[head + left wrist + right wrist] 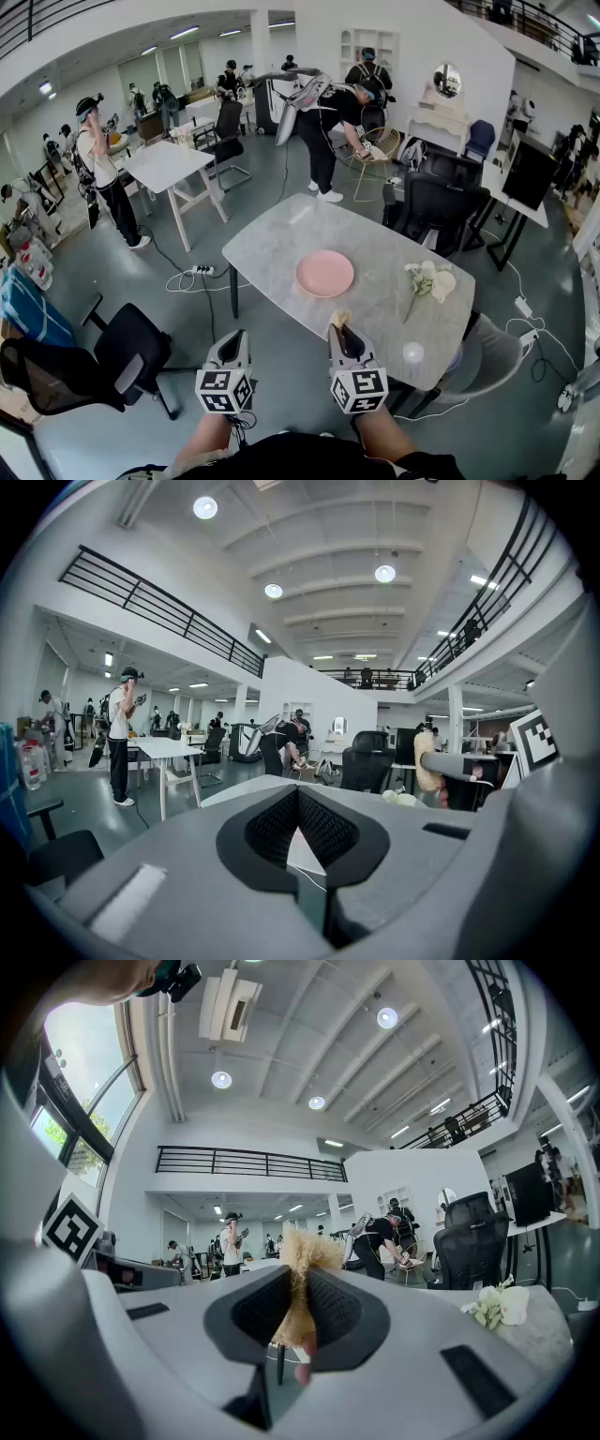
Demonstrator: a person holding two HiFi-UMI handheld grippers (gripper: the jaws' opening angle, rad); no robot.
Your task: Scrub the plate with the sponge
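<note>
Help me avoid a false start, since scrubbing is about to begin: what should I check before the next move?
1. Sponge gripped: right gripper shut on the sponge, ok.
2. Left gripper free: shut, nothing between its jaws, ok.
3. Plate ready: flat on the table, nothing on it, ok.
4. Sponge on plate: not ok, it is short of the rim.
5. Flowers clear: apart, to the plate's right, ok.
6. Plate steadied: not ok, nothing holds it.
</note>
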